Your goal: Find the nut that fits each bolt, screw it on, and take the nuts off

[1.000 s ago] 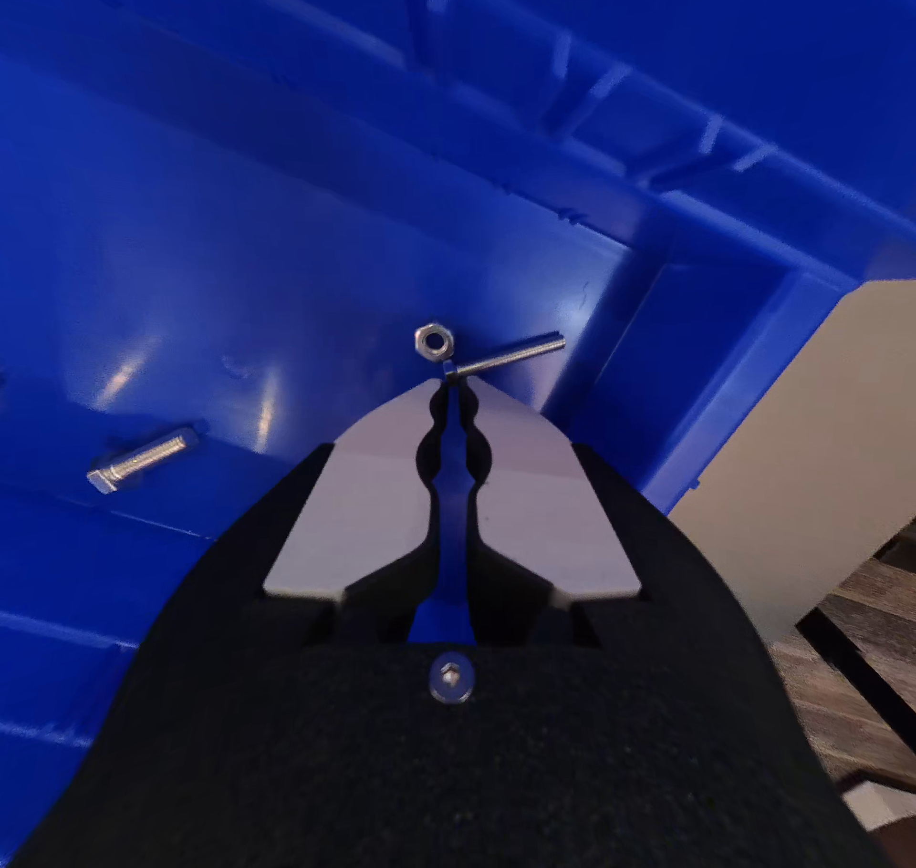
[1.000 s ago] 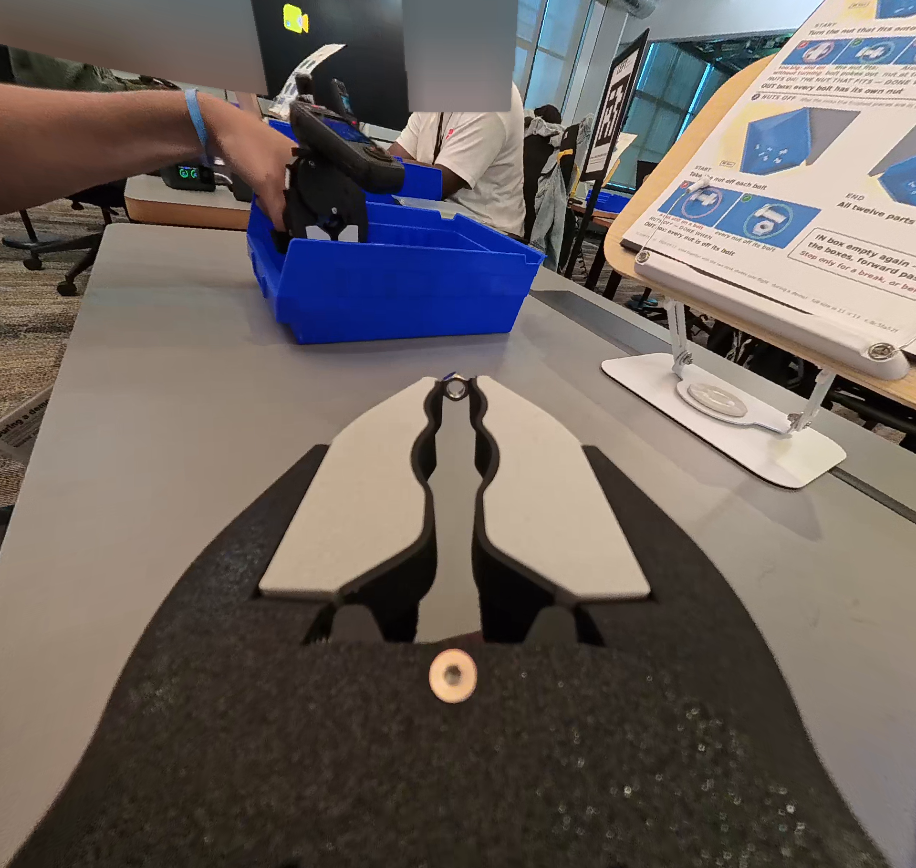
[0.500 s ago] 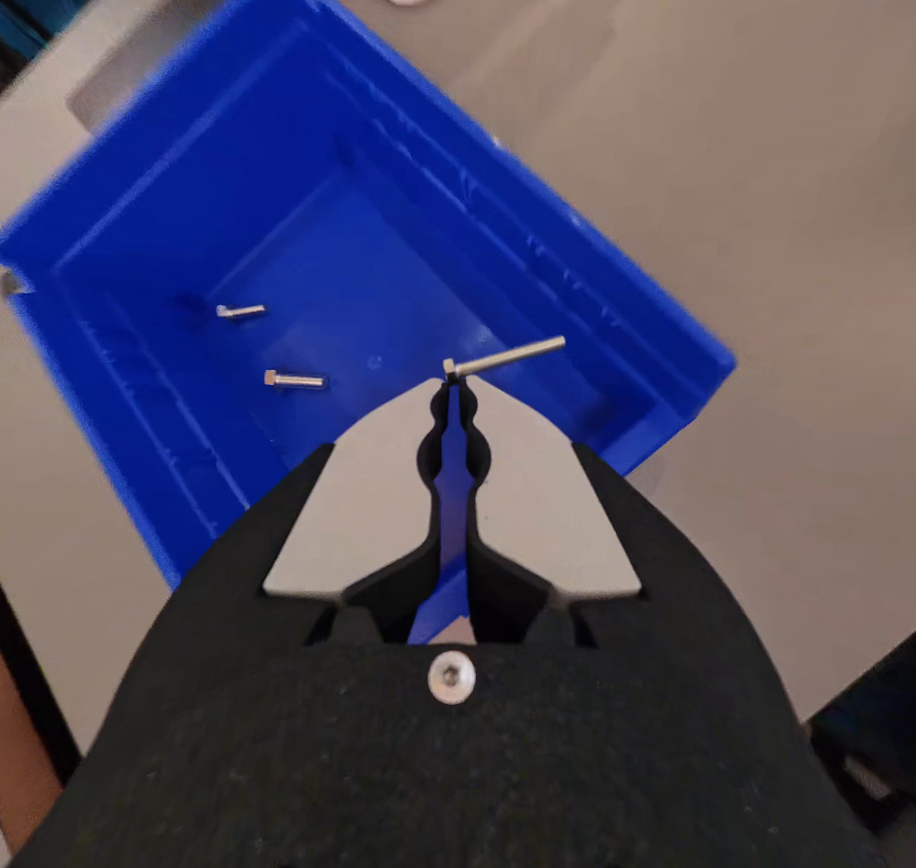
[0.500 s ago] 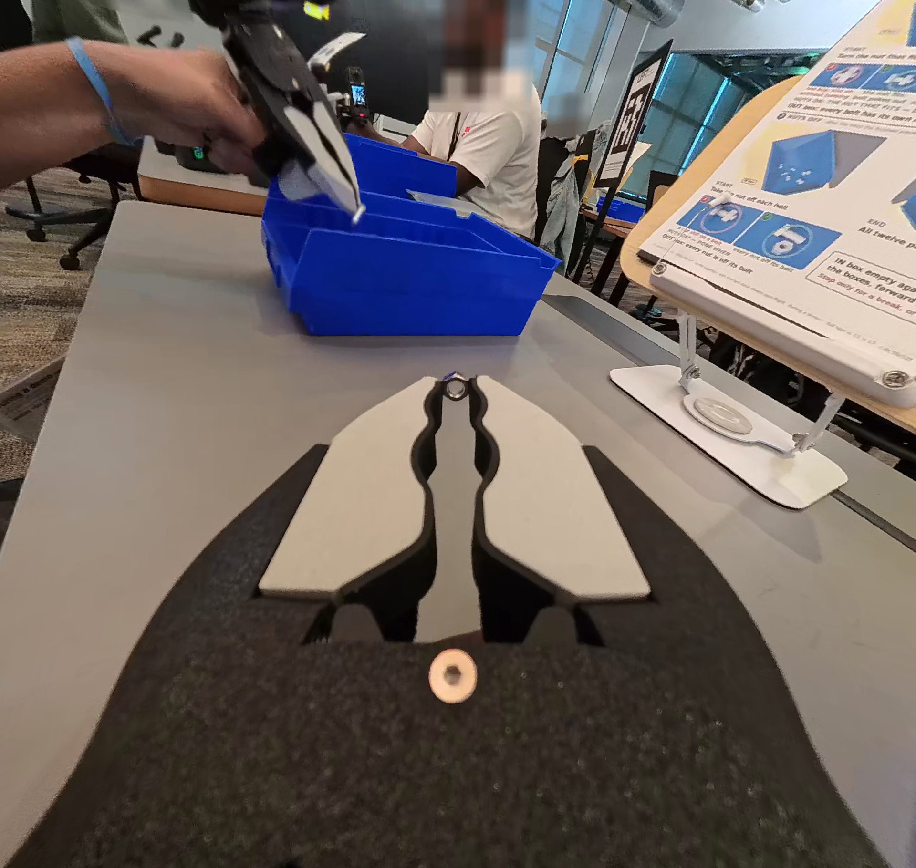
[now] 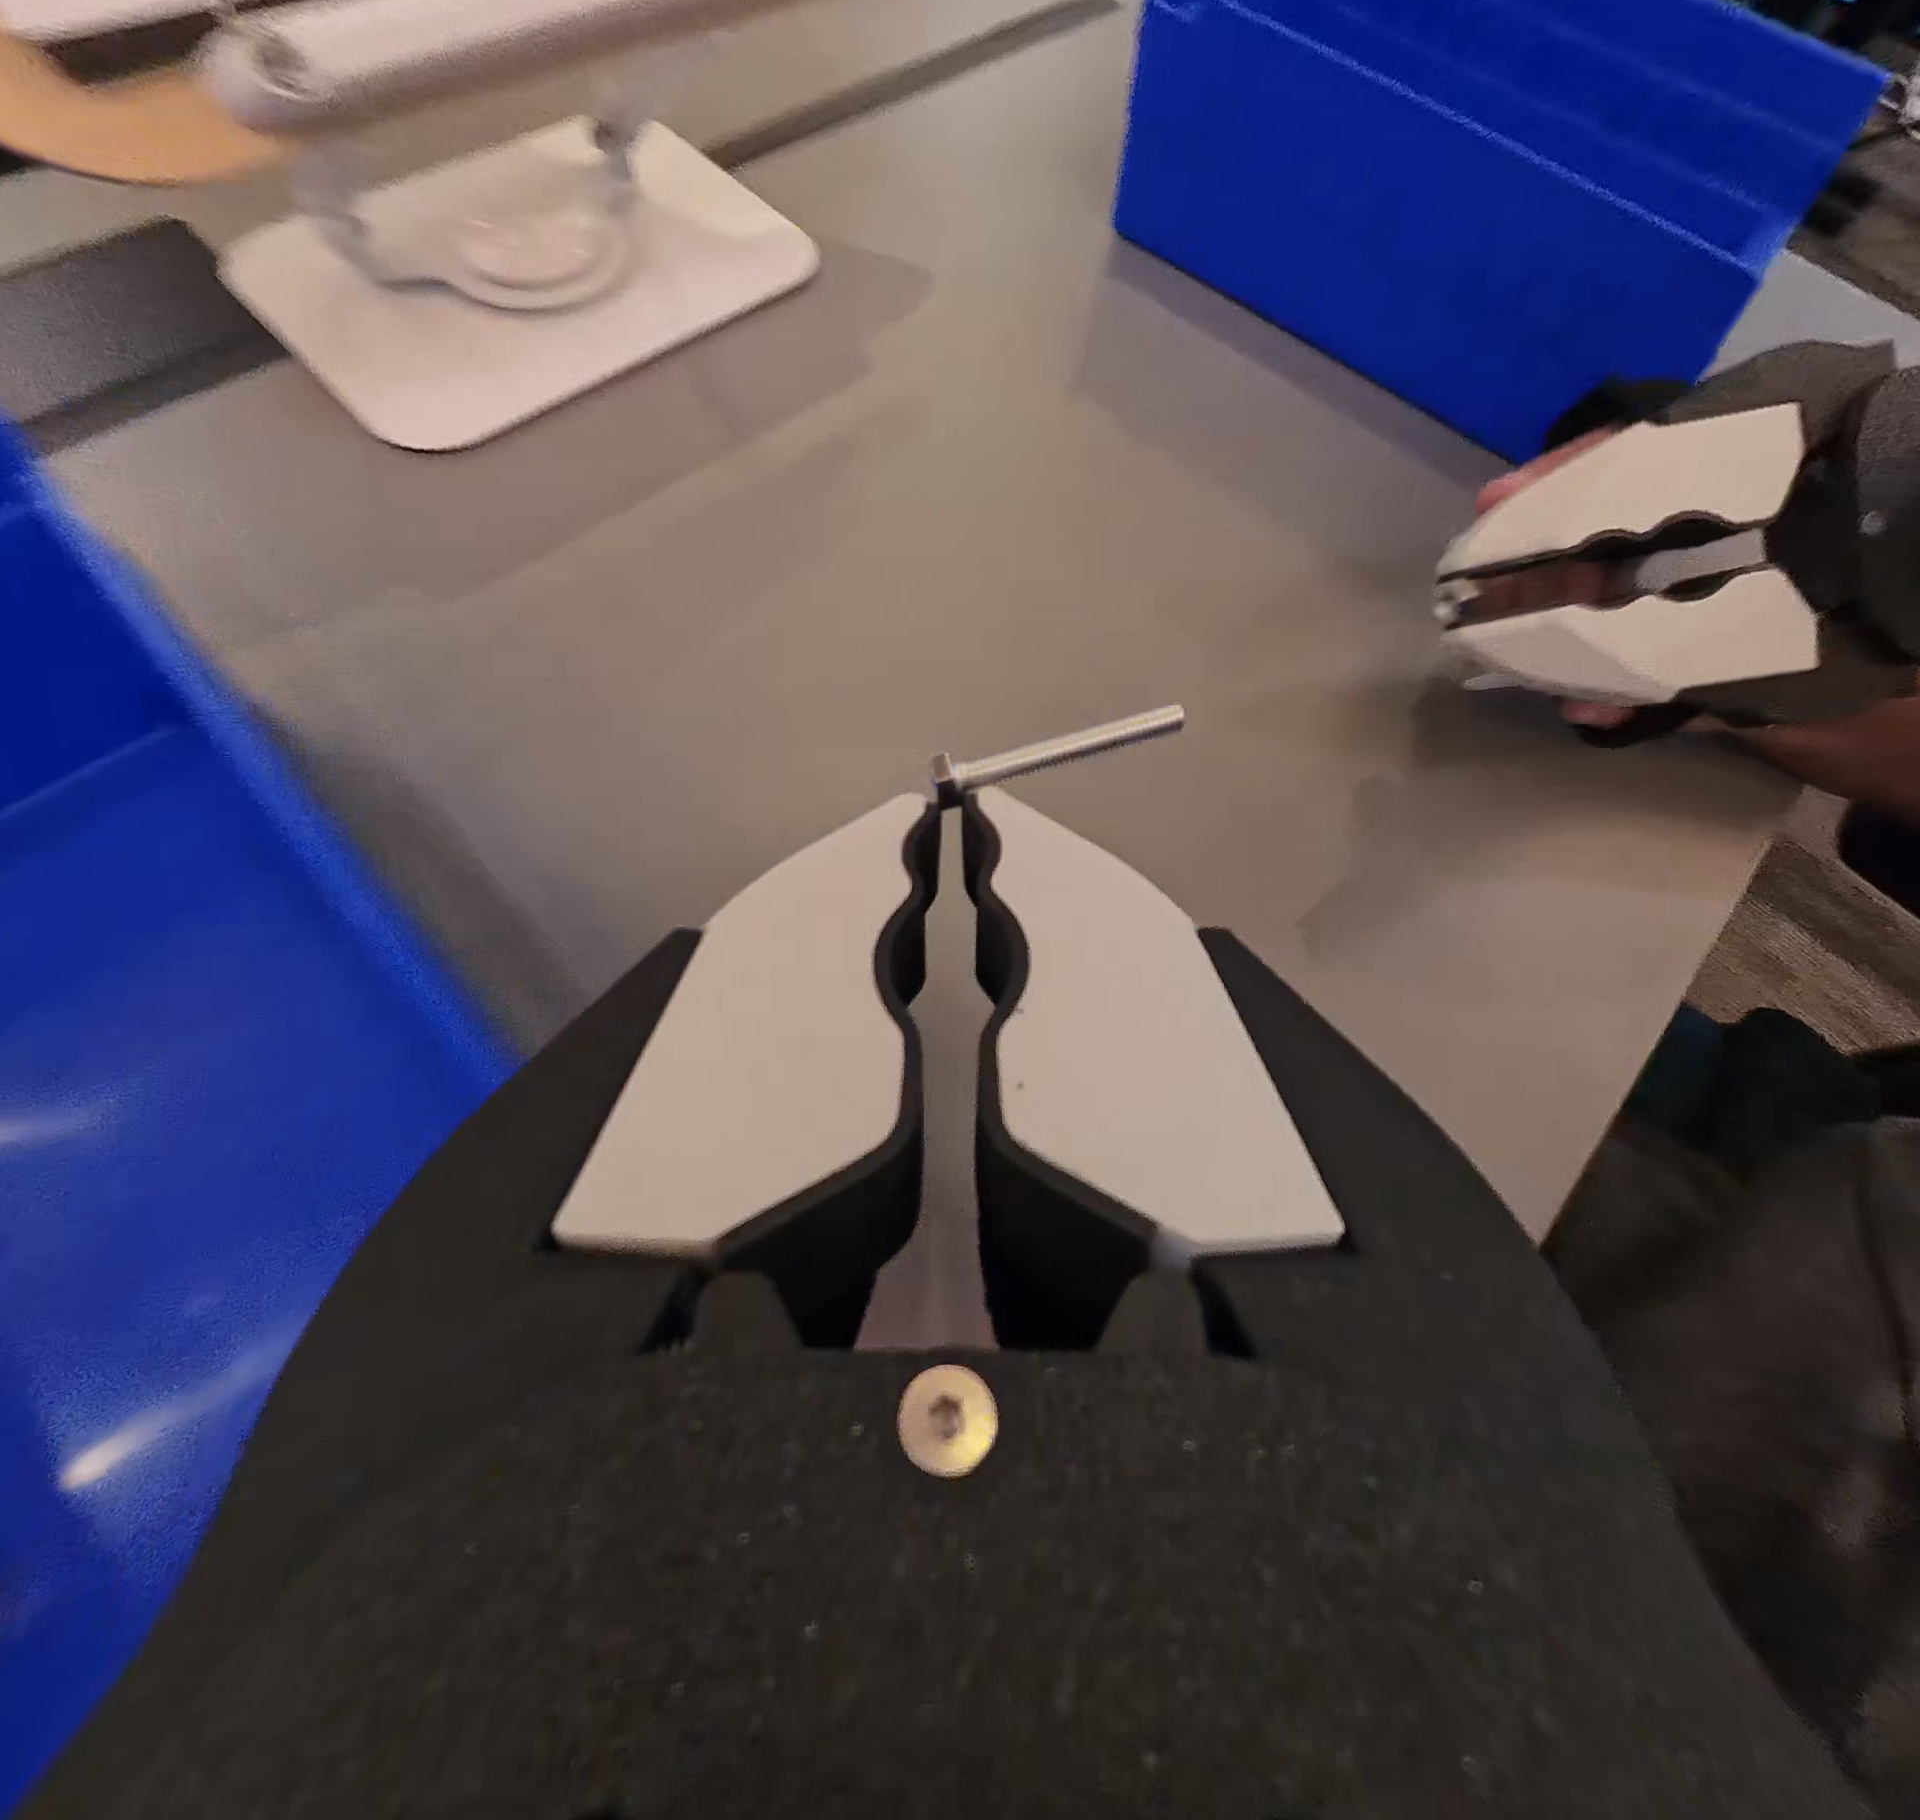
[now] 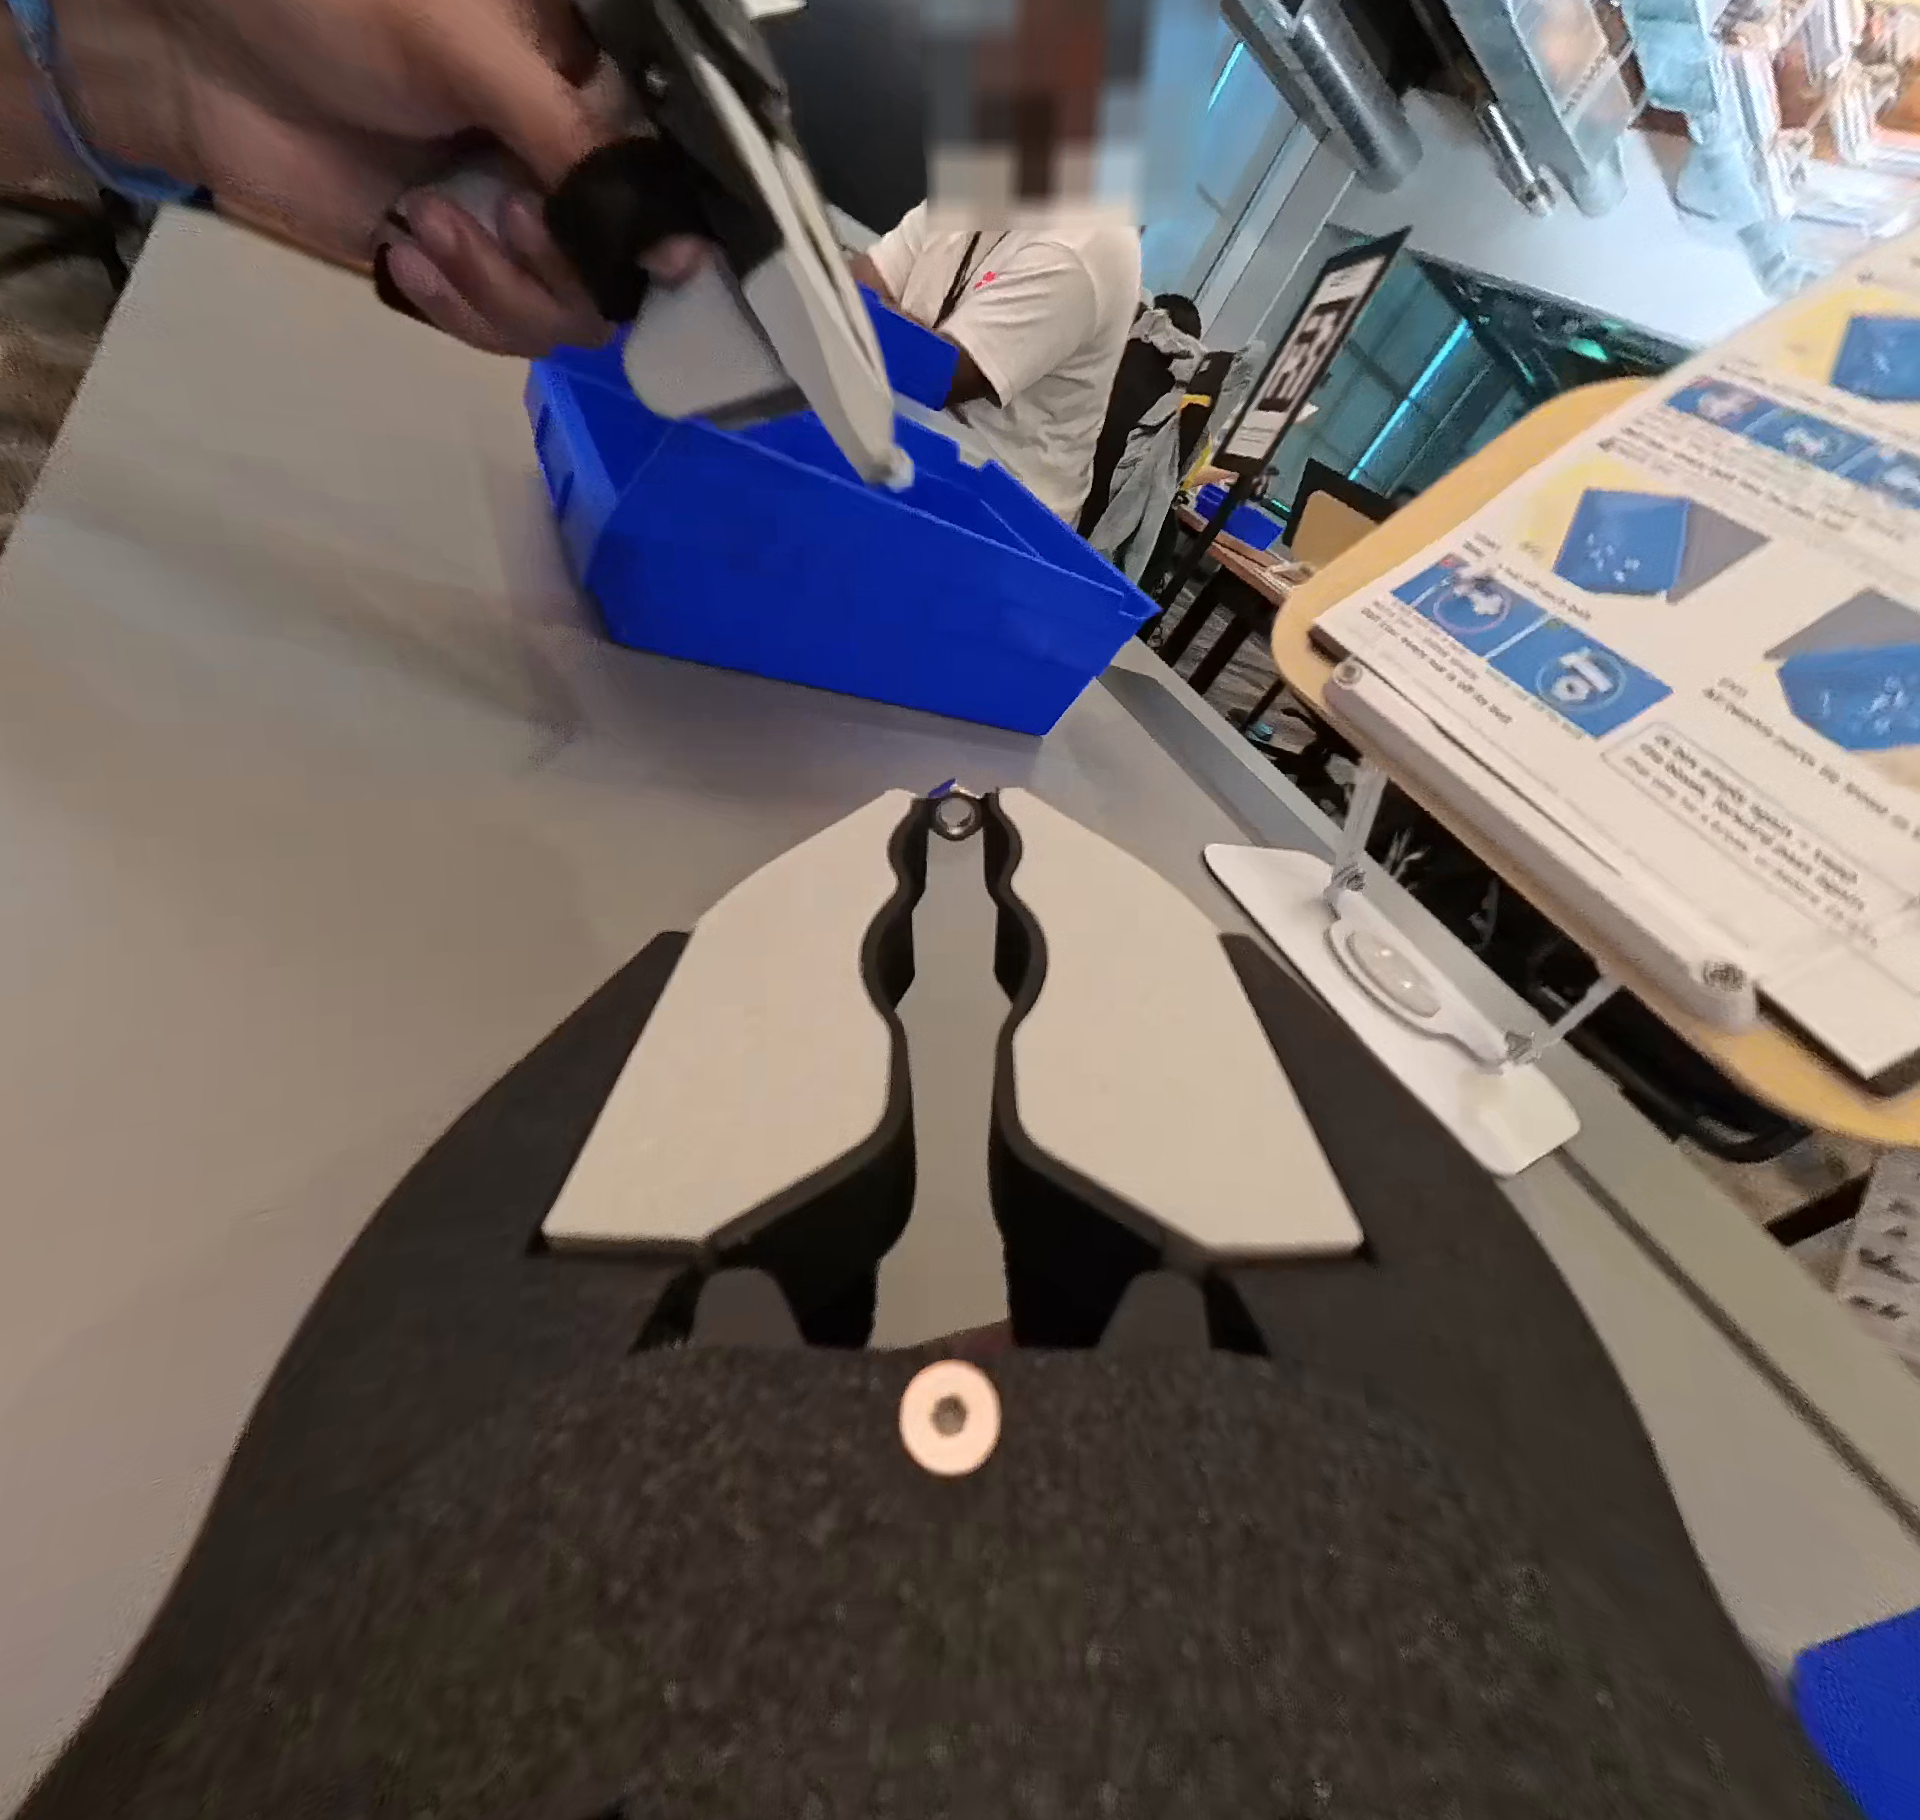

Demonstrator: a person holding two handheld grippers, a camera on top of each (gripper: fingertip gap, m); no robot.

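Our left gripper [image 5: 948, 802] is clamped on the head of a slim silver bolt [image 5: 1060, 754], held above the grey bench [image 5: 727, 565]. Towards the bench's right edge, our right gripper [image 6: 954, 812] pinches a small silver hex nut [image 6: 954, 818] at its tips.

The left gripper [image 5: 945, 802] is held in the air, tilted downward, its jaws nearly closed, pinching at the tips. A hand [image 6: 343, 97] grips it from behind. The right gripper [image 6: 954, 820] is level and low, its jaws also nearly closed at the tips, pointing toward the left one.
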